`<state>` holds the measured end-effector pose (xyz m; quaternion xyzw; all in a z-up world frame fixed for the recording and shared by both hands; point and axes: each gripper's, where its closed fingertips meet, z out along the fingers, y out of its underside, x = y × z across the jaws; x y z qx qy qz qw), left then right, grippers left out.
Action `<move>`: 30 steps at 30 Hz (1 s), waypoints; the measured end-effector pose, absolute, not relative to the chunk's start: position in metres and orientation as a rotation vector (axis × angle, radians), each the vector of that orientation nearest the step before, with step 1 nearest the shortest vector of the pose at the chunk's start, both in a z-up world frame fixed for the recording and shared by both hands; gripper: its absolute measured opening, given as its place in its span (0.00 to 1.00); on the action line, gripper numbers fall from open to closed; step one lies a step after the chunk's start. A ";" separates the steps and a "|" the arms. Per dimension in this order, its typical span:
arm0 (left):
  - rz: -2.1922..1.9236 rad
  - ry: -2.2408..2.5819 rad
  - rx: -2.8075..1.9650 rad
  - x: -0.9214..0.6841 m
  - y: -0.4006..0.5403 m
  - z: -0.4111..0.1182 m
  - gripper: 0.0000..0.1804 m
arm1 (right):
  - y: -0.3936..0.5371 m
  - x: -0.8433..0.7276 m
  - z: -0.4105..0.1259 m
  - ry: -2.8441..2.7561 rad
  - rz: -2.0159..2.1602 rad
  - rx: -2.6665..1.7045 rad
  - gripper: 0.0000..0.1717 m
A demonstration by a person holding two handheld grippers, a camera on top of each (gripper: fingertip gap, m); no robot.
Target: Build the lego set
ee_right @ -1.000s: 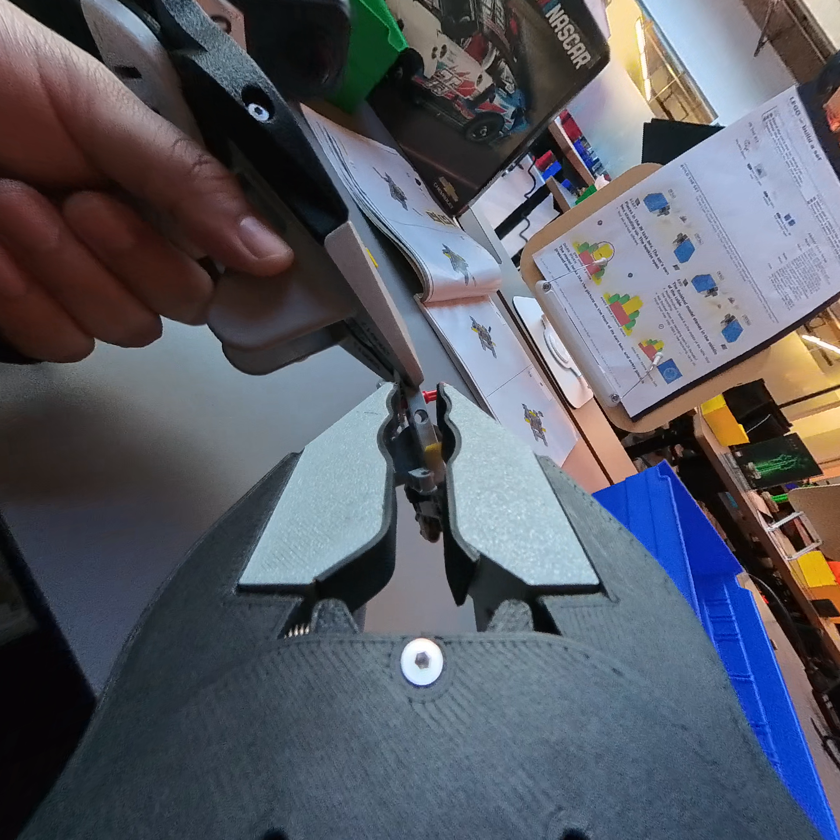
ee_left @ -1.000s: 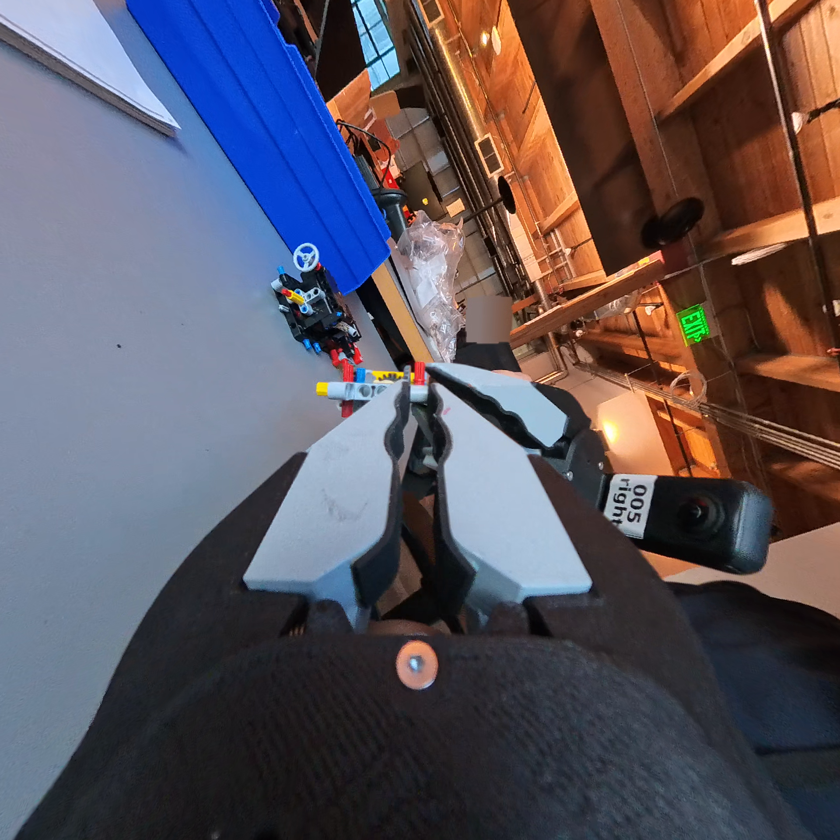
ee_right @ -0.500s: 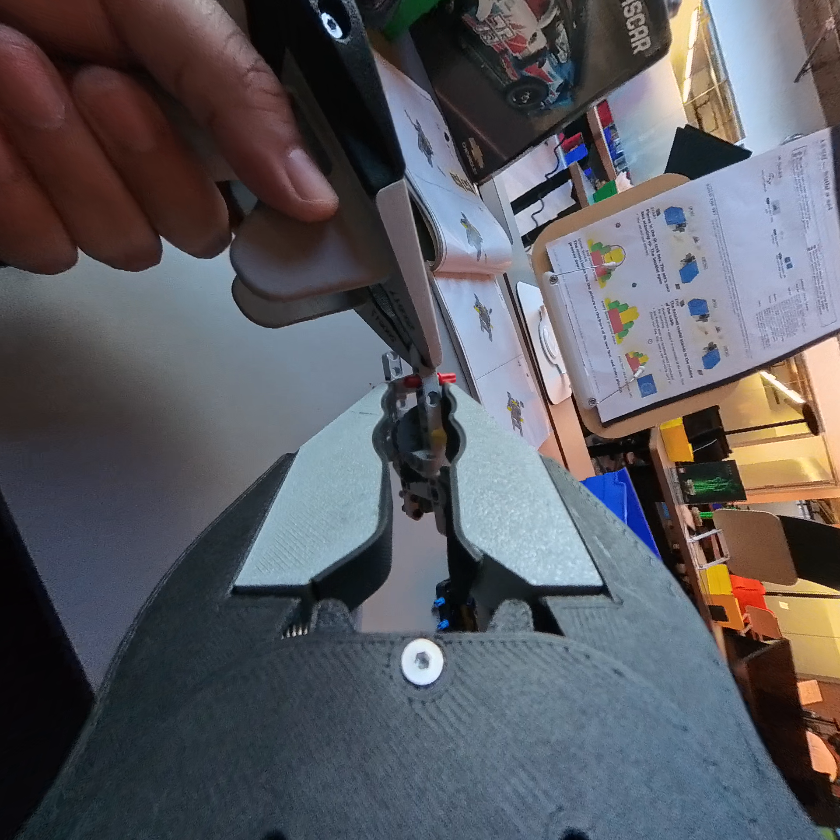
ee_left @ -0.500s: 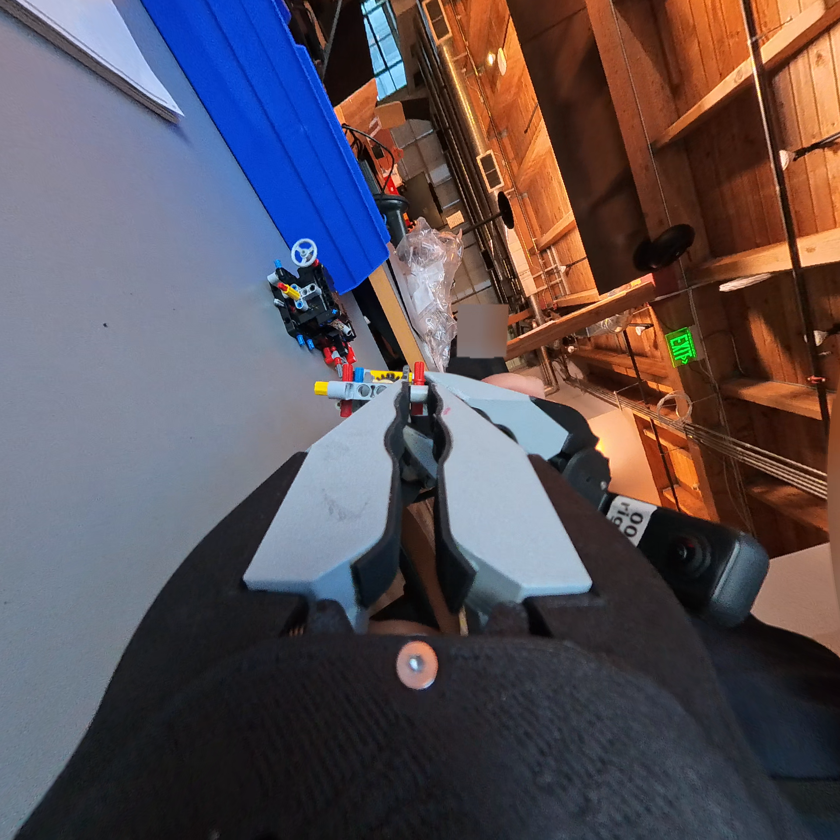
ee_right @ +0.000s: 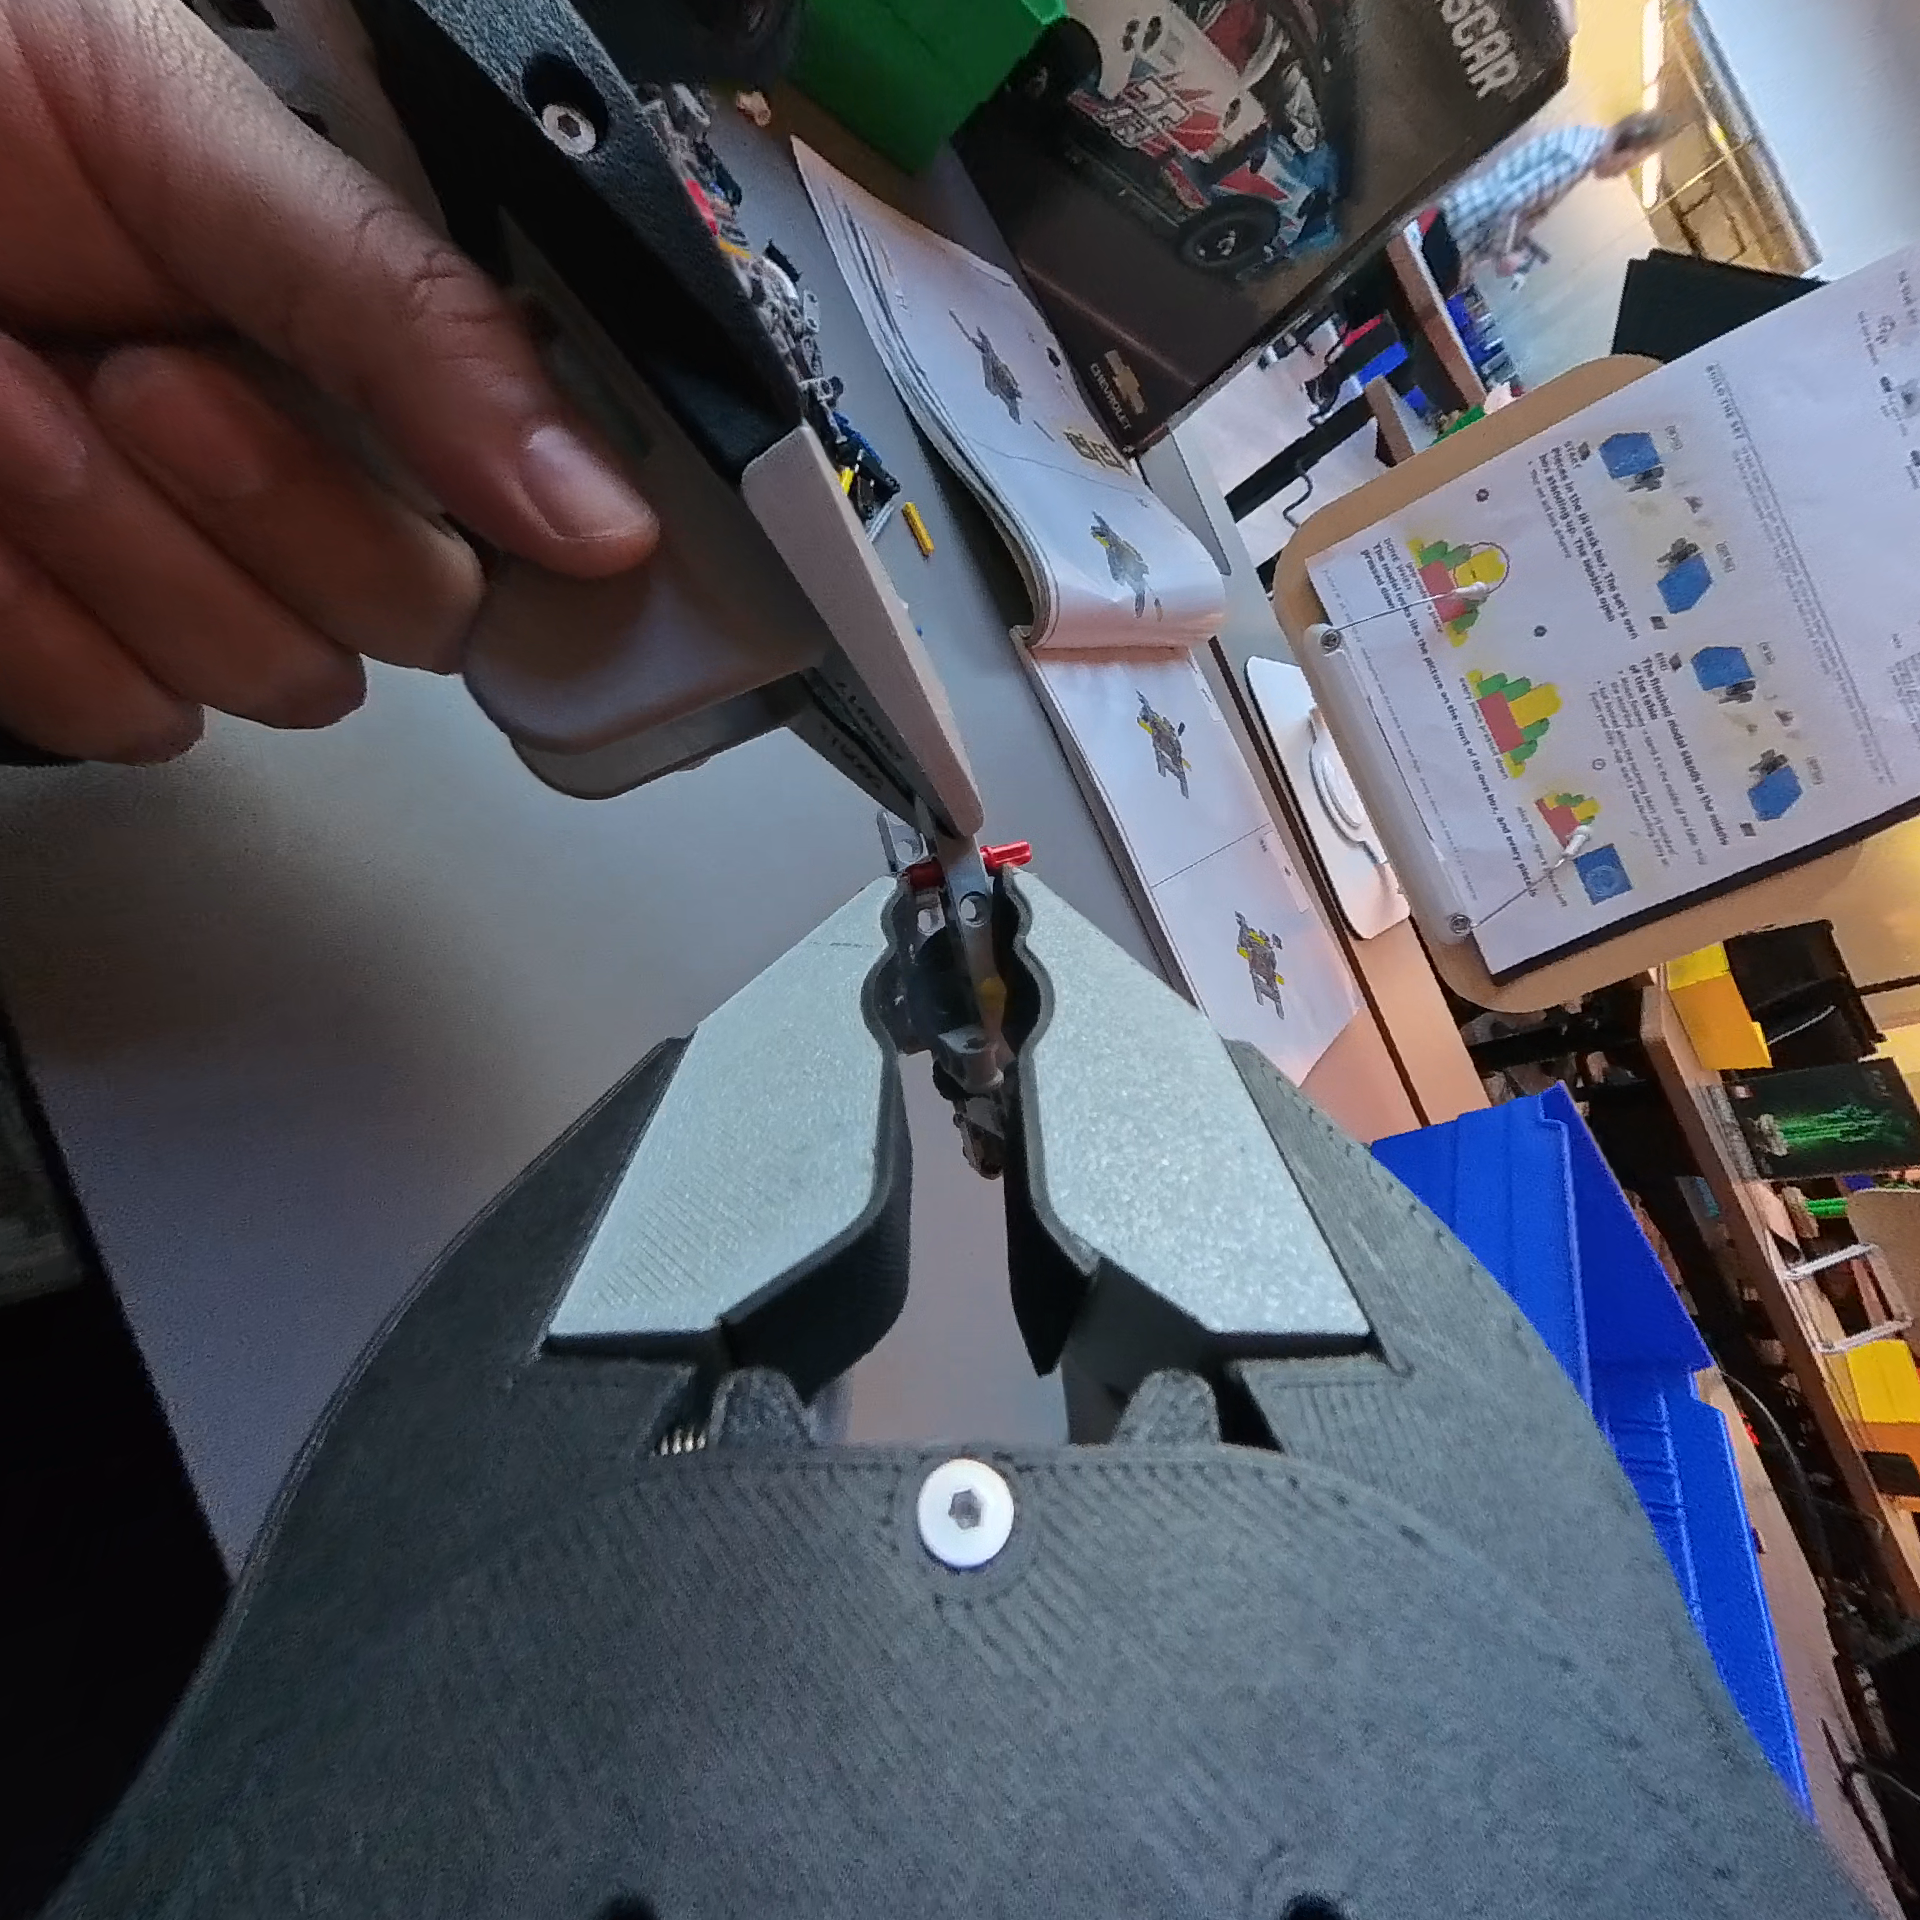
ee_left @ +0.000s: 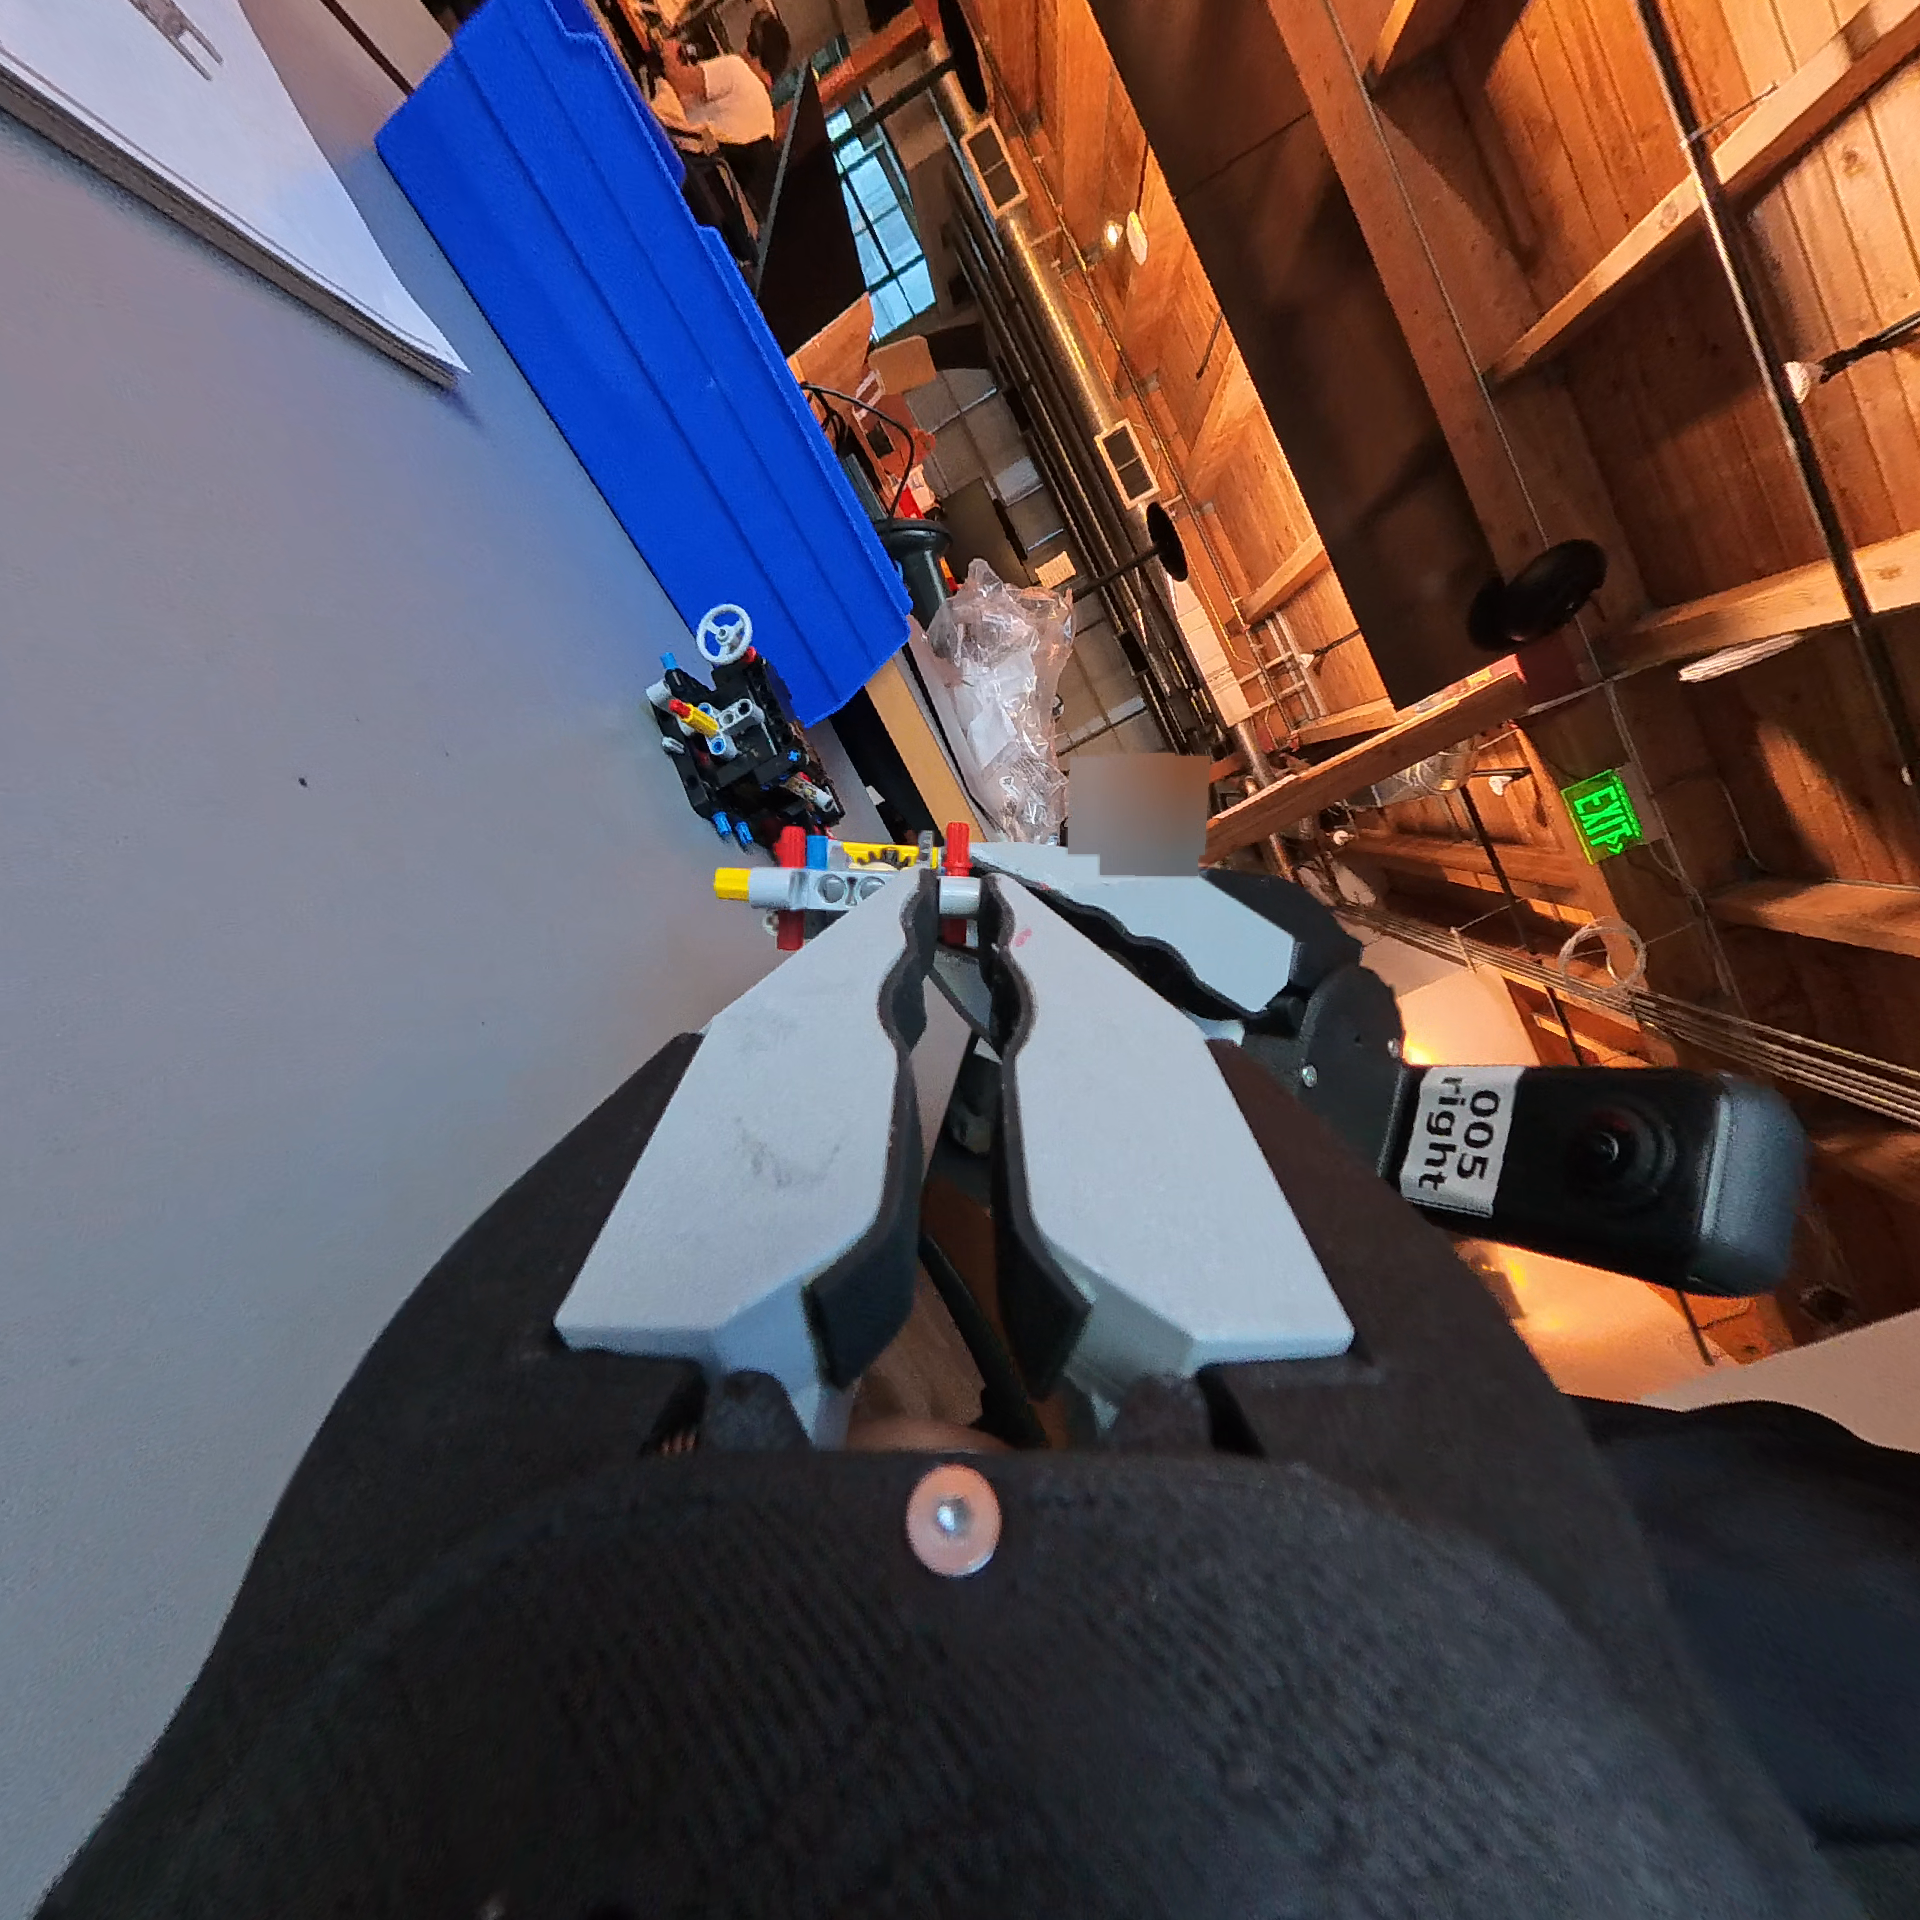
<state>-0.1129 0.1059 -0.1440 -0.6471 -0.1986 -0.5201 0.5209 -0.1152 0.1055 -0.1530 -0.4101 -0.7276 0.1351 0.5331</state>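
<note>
A small brick assembly (ee_left: 821, 886), a grey beam with red pins, a blue pin and a yellow axle end, is held in the air above the grey table (ee_left: 260, 831). My left gripper (ee_left: 951, 909) is shut on the beam's right end. My right gripper's finger (ee_left: 1143, 914) reaches that same end from the right. In the right wrist view my right gripper (ee_right: 951, 914) is shut on the assembly (ee_right: 971, 909), whose red pin sticks out at the tips. The left gripper (ee_right: 935, 821), held by a hand (ee_right: 260, 416), comes in from the upper left and meets it there.
A black brick model (ee_left: 738, 738) with a white steering wheel (ee_left: 724, 631) stands on the table by a blue bin (ee_left: 644, 343). An open instruction booklet (ee_right: 1039, 436), a dark car box (ee_right: 1247, 156) and a picture board (ee_right: 1610, 623) lie beyond. A plastic bag (ee_left: 997, 665) sits past the table edge. The grippers are tip to tip, or close to it.
The right pads eased apart a little and came together once more on the assembly. The left gripper kept its hold. Both grippers tilted slightly.
</note>
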 end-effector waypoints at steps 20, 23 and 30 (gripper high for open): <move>-1.208 -0.598 -1.544 -0.136 0.118 -0.163 0.03 | 0.118 -0.139 -0.173 -1.633 0.562 -1.033 0.07; -1.232 -0.641 -1.594 -0.138 0.123 -0.179 0.03 | 0.121 -0.141 -0.188 -1.665 0.503 -1.020 0.07; -1.254 -0.609 -1.616 -0.135 0.127 -0.179 0.03 | 0.125 -0.139 -0.187 -1.661 0.428 -0.951 0.08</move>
